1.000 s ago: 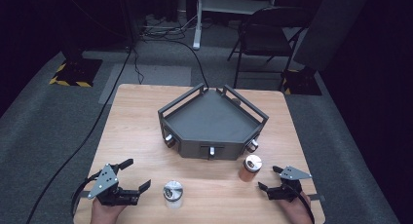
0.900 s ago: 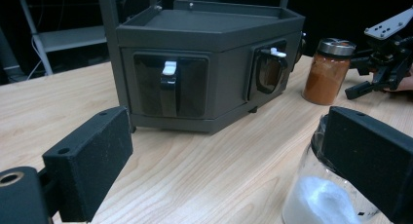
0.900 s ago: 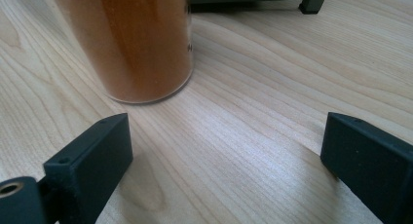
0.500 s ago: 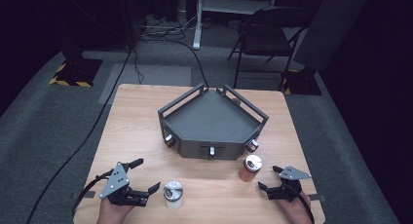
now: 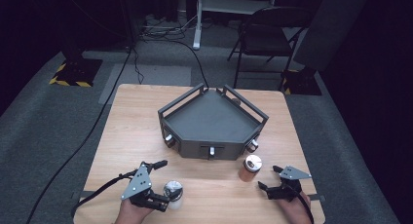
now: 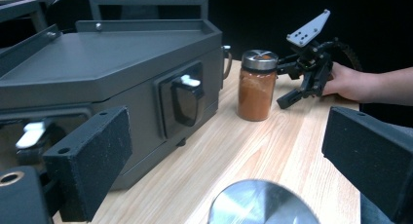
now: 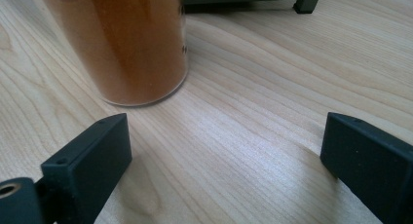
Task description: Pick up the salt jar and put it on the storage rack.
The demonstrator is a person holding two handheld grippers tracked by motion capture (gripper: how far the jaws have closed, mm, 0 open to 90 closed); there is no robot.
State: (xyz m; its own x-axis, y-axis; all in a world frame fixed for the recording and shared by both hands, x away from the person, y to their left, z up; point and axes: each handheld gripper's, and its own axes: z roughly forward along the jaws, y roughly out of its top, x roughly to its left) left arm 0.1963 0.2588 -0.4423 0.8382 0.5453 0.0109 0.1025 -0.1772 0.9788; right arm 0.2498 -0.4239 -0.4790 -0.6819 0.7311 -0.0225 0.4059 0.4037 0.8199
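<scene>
Jar (image 5: 173, 191) between left tool (image 5: 159, 185) jaws, untouched

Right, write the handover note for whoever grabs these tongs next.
Left tongs: open, empty, low at the near left of the table, jaws either side of the silver-lidded jar without touching it.
Right tongs: open, empty, resting at the near right, pointed at the jar of orange powder, which stands just ahead of them, not between the jaws.
Both jars stand upright on the wood in front of the grey tray; the tray's top is bare.
Done: nothing gripped or moved into the tray.
Left, probably: close on each jar and lift it, likely to the tray.
</scene>
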